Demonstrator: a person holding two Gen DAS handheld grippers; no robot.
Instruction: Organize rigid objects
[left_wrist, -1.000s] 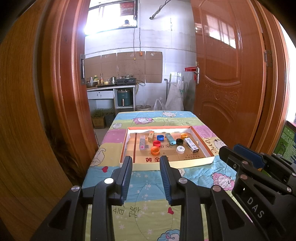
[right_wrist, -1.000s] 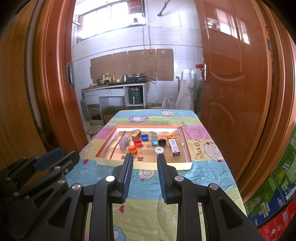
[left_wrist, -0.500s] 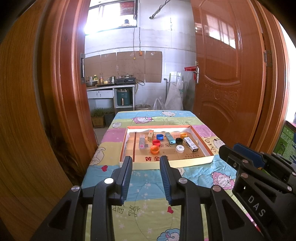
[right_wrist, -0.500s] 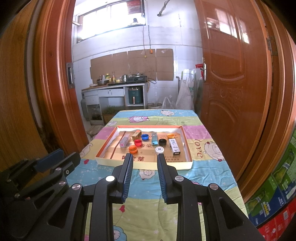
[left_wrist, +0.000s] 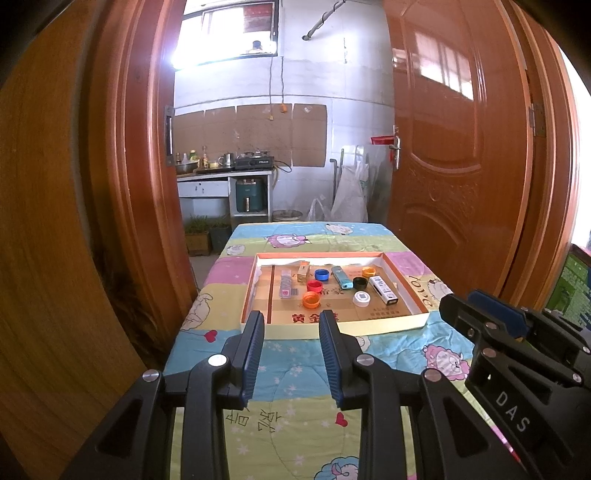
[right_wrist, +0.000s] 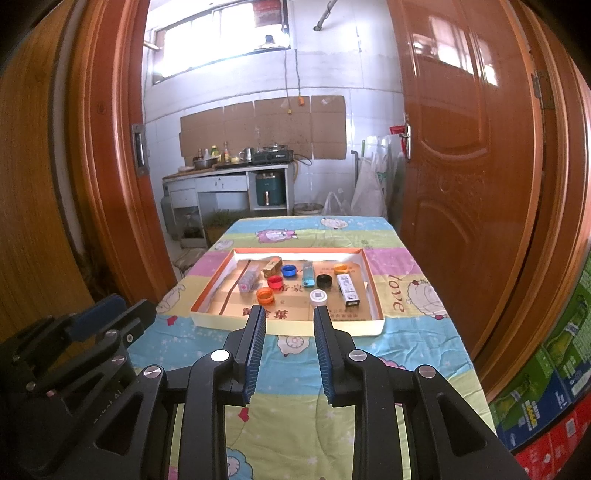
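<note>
A shallow cardboard tray (left_wrist: 332, 327) lies on the table ahead. It holds orange (left_wrist: 311, 299), red (left_wrist: 314, 285), blue (left_wrist: 321, 274), black (left_wrist: 360, 283) and white (left_wrist: 361, 297) bottle caps, a light blue lighter (left_wrist: 341, 277), a white box (left_wrist: 384, 290) and a gold box (left_wrist: 303, 272). My left gripper (left_wrist: 291, 314) hovers short of the tray's near wall, jaws a little apart and empty. Beside it on the right, my right gripper (right_wrist: 290, 309) hangs the same way before the tray (right_wrist: 288, 327), with nothing between its fingers.
The table wears a pastel cartoon cloth (left_wrist: 295, 369). Wooden doors stand close on the left (left_wrist: 110, 221) and right (left_wrist: 461, 184). Stacked printed cartons (right_wrist: 546, 398) sit by the table's right side. A kitchen counter (left_wrist: 221, 173) is far behind.
</note>
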